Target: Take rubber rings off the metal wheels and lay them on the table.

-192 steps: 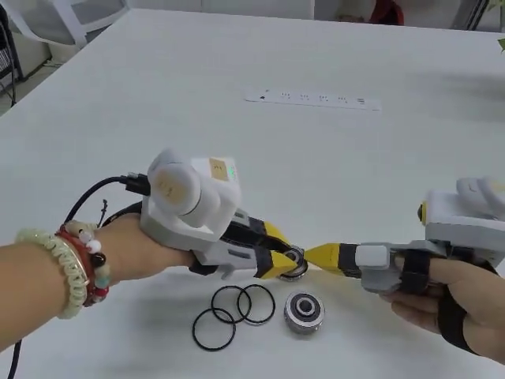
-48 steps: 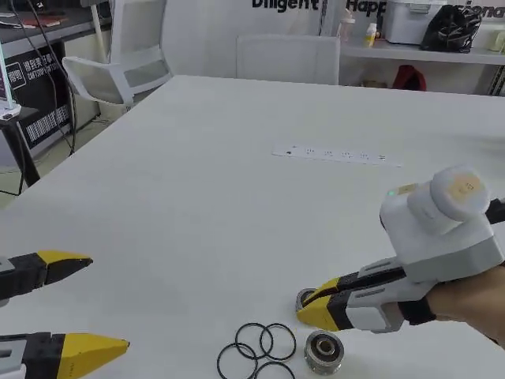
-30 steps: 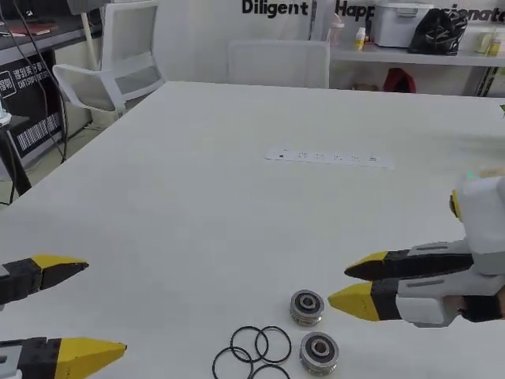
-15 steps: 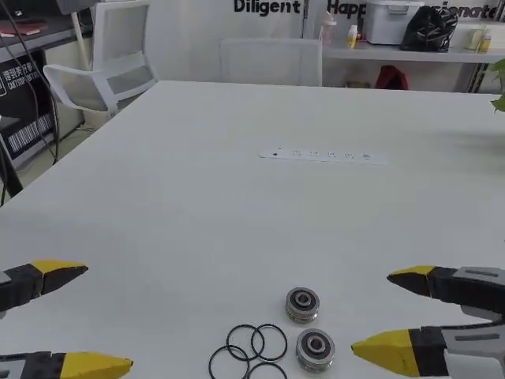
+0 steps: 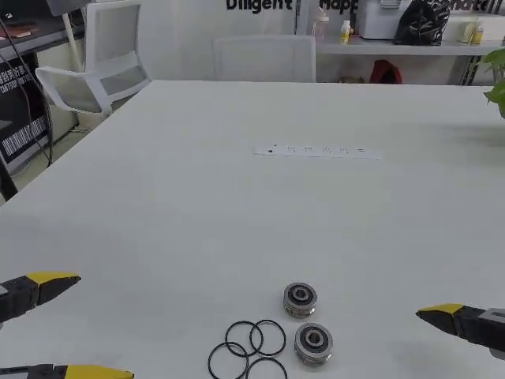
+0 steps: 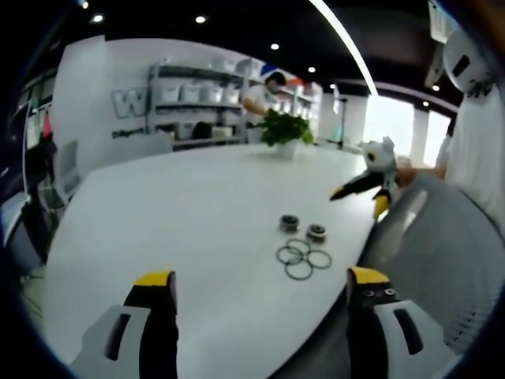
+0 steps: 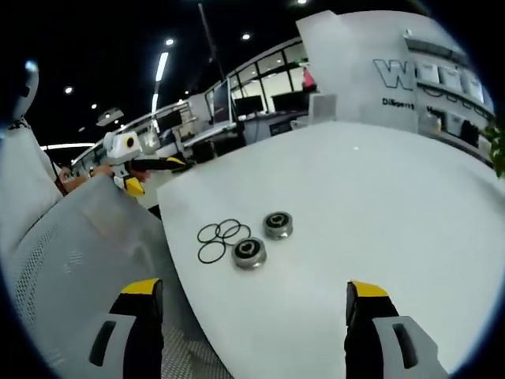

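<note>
Left gripper and right gripper: both released, empty.
Jaws on each stand wide apart and touch nothing. Between the two grippers, near the front edge of the table, two metal wheels lie flat, bores upward, nearer the right gripper. Four rubber rings lie loose and overlapping just beside the wheels, on the left gripper's side. Judgement: removal appears complete.

Fingers black, tapered, yellow-tipped; slotted grey-white bases.
</note>
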Demonstrator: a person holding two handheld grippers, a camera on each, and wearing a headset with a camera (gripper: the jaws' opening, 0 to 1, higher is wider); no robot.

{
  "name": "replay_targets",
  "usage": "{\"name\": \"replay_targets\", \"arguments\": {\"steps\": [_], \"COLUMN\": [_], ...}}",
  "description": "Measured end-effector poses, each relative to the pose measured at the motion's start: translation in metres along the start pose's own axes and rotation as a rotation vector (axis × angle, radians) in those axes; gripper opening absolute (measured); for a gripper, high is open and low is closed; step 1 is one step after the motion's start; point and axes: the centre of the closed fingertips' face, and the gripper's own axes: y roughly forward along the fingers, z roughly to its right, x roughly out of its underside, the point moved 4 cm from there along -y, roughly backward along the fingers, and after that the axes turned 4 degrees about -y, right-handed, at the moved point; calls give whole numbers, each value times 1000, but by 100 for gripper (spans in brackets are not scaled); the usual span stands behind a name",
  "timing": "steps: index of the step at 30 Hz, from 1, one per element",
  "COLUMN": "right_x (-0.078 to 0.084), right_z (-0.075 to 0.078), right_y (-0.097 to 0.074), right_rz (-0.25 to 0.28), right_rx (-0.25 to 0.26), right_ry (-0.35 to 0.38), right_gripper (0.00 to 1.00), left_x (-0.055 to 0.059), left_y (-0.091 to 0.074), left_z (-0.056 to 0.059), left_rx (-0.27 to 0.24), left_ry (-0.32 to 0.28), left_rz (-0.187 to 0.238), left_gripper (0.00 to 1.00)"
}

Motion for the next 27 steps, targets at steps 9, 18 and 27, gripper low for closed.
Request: {"name": "replay_targets", "arguments": {"steps": [9,18,27], "right_x": [15,21,20], "right_z": [1,0,1], "right_y": [-2,-3,-4], "right_rz": [-51,-69,-74], "right_rx": [23,40,43], "right_ry": [63,90,81], "right_gripper": [99,99,99], "left_x": [8,8,12], "left_y": [9,12,9], "left_z": [-7,-6,-4], "left_rx": [0,7,4], "left_ry": [17,-13,-19], "left_rz": [-45,-43,-45], "left_gripper": [100,100,100]}}
